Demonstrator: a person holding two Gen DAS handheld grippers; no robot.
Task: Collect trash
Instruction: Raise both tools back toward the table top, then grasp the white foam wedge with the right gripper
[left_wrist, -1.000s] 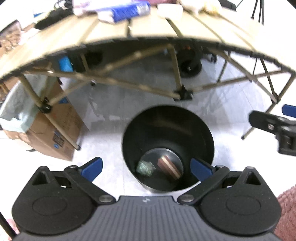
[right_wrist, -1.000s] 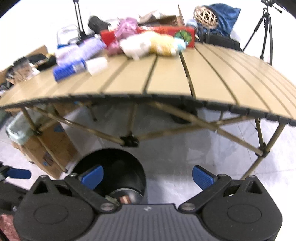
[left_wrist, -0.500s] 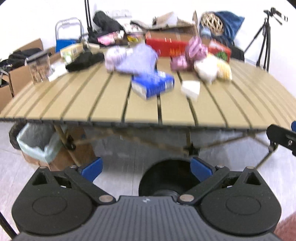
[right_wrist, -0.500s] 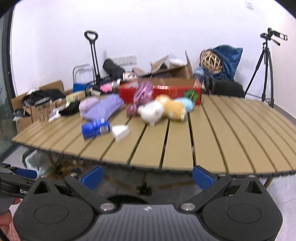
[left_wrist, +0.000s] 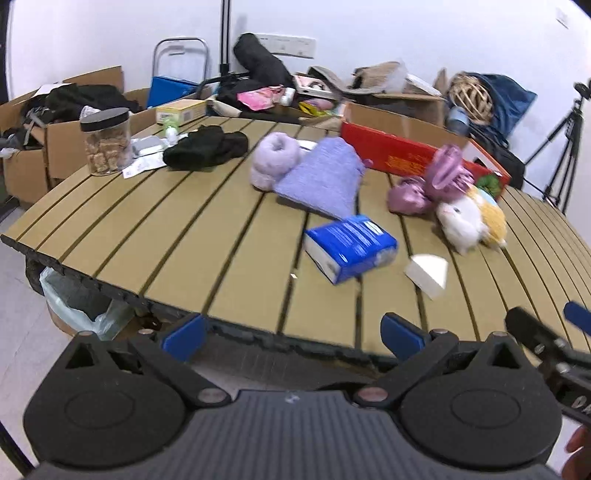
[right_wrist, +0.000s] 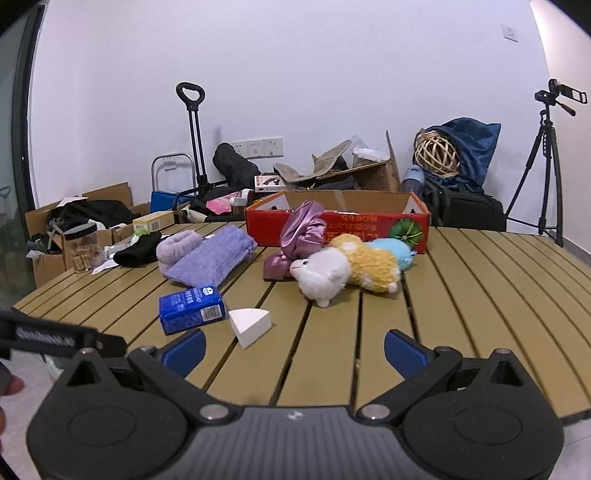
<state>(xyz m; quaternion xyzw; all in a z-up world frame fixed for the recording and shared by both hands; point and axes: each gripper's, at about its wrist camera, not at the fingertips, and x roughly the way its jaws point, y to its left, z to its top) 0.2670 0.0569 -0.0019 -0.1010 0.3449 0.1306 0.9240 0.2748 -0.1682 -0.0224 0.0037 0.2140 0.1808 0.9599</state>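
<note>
Left wrist view puts the likeliest trash right ahead of me: a white wedge-shaped piece and, just to its left, a blue pack, both lying on the slatted worktop near its front edge. A second ago both my cameras looked down into a black bin on the floor with two scraps at its bottom; now they have risen above the worktop and the bin is out of sight. I take that as one drop finished and the next pick starting.

My left gripper and right gripper both have their jaws spread wide with nothing between them. From the right wrist view the wedge sits closest to my right jaws, the blue pack touching or almost touching it.

Further back lie a plush toy, a purple pouch and a red box. The pack and box carry print, but I cannot read it.
</note>
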